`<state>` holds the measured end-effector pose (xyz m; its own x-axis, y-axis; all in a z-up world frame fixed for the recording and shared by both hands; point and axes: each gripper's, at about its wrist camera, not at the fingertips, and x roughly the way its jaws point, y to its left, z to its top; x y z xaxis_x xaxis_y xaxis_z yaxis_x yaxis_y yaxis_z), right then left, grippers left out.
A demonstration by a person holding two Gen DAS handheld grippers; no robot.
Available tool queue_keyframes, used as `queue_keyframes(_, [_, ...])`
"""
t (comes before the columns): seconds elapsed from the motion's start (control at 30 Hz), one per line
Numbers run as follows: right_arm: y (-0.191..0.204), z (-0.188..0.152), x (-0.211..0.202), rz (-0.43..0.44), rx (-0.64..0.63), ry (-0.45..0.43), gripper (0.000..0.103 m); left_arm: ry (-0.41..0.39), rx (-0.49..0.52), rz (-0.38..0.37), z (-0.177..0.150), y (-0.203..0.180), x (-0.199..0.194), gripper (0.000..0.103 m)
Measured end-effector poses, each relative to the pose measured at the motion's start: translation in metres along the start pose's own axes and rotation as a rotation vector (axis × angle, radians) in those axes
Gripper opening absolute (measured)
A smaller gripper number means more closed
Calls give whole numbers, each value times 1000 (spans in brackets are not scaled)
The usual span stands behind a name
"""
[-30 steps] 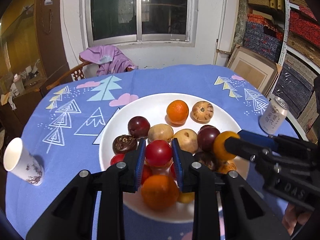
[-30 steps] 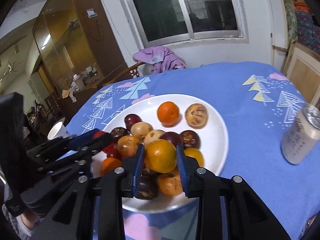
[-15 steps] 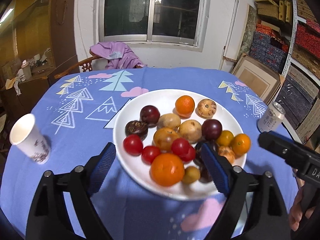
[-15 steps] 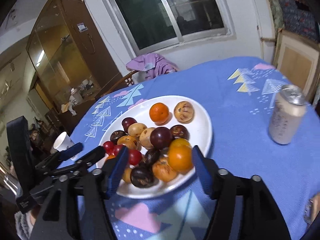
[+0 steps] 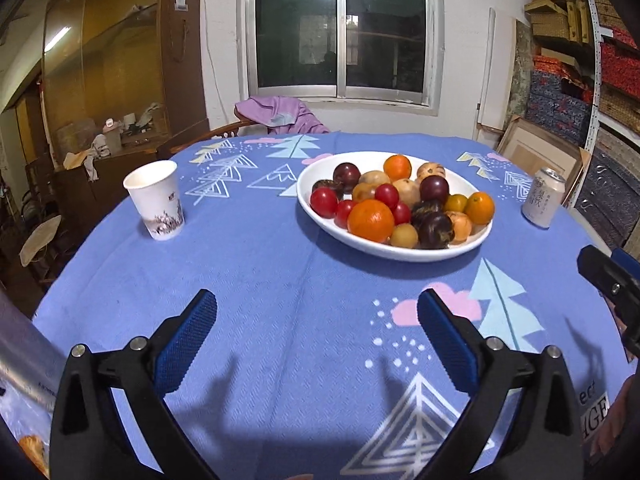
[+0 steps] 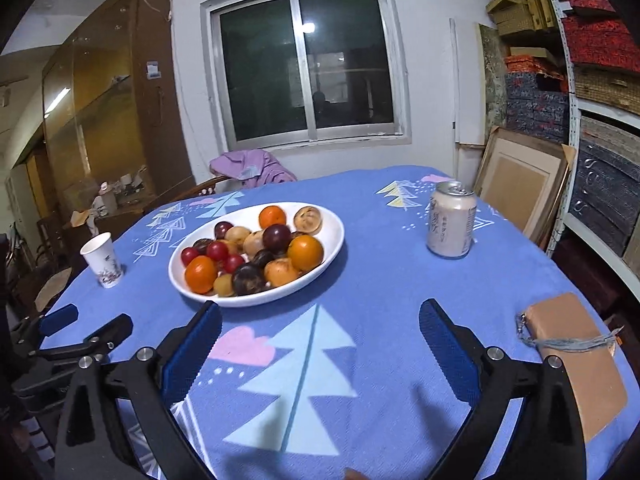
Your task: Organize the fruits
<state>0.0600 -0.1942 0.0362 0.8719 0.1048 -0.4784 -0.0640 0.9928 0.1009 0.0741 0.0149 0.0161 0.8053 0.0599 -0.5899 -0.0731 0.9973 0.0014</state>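
Hovering low over the blue tablecloth (image 5: 260, 280), my left gripper (image 5: 316, 340) and right gripper (image 6: 320, 344) both gape wide, empty. The fruits (image 5: 396, 204) sit piled on the white plate (image 5: 384, 250), ahead and slightly right of my left claw, ahead-left of my right; both seem about equally near.

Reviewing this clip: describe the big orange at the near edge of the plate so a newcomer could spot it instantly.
On the blue tablecloth sits a white plate heaped with fruit. At the plate's near rim lies the large orange, beside small red tomatoes. It is the biggest and brightest fruit there.
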Motion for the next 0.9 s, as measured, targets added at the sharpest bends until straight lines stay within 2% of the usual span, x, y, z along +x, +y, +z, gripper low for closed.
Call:
queue_keyframes(0.07, [3, -4, 2, -3, -8, 12, 100, 18, 4, -58, -1, -2, -1, 99])
queue_keyframes(0.13, [9, -7, 5, -12, -27, 34, 100, 20, 26, -83, -1, -7, -1, 99])
queue_keyframes(0.3, [14, -10, 5, -23, -52, 44, 100, 4, 111, -30, 0, -22, -4, 99])
queue_keyframes(0.47, [9, -9, 3, -18, -25, 43, 100, 9, 83, -73, 2, -20, -6, 99])
queue_keyframes(0.6, [9, -9, 5, -17, -23, 50, 100, -22, 77, -44, 2, -20, -11, 99])
queue_keyframes(0.9, [8, -9, 5, -17, -21, 49, 100, -45, 84, -30, 1, -21, -17, 99])
